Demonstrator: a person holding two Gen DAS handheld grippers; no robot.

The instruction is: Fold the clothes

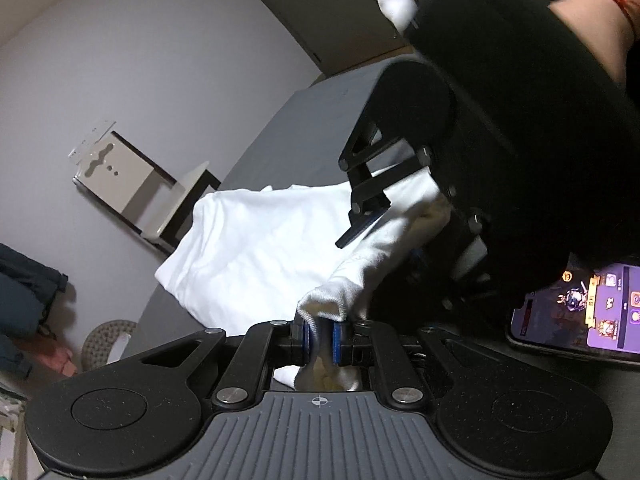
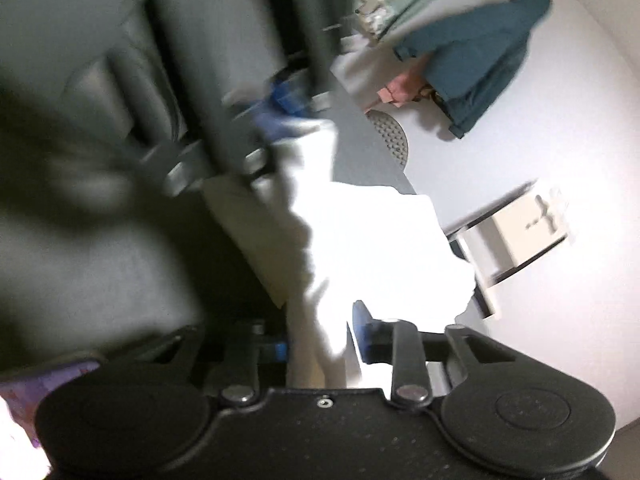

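Observation:
A white sock (image 1: 372,264) hangs stretched between my two grippers above a grey table (image 1: 288,128). My left gripper (image 1: 322,336) is shut on the sock's ribbed cuff, its blue pads pressed tight. The right gripper (image 1: 384,240) comes in from the upper right, with its fingers apart on either side of the sock's other end. In the blurred right wrist view the sock (image 2: 316,312) runs between the spread blue pads of the right gripper (image 2: 320,340) up to the left gripper (image 2: 296,120). A folded white garment (image 1: 256,248) lies on the table behind.
A lit phone (image 1: 580,312) lies on the table at the right. A person's forearm (image 1: 592,28) with a red string holds the right gripper. Off the table are a woven basket (image 1: 108,344), a hanging dark blue jacket (image 2: 480,56) and a wall-mounted box (image 1: 120,176).

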